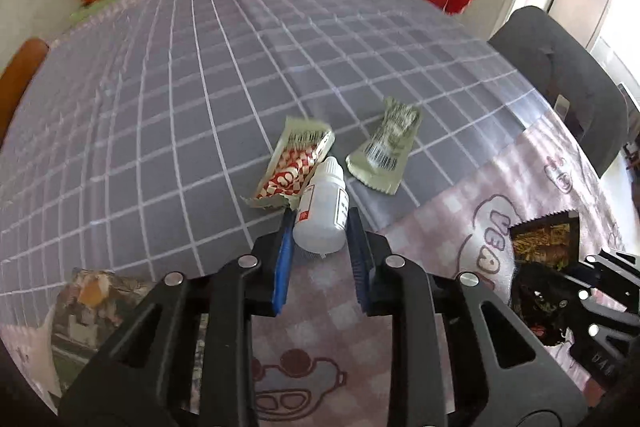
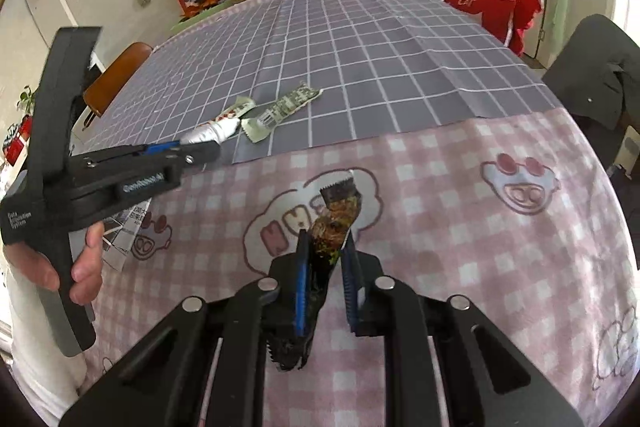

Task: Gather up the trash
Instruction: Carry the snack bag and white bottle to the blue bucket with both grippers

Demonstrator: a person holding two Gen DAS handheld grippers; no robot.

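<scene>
My left gripper has its jaws closed around the small white bottle at the grey cloth's edge, with two torn wrappers lying at twelve o'clock of it, while my right gripper clamps a dark snack wrapper above the pink tablecloth

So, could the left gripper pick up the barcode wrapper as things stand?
Probably not yet. The left gripper is closed on the white dropper bottle, so its jaws are full. The way itself looks free: the barcode wrapper lies uncovered on the grey checked cloth just beyond the bottle.
</scene>
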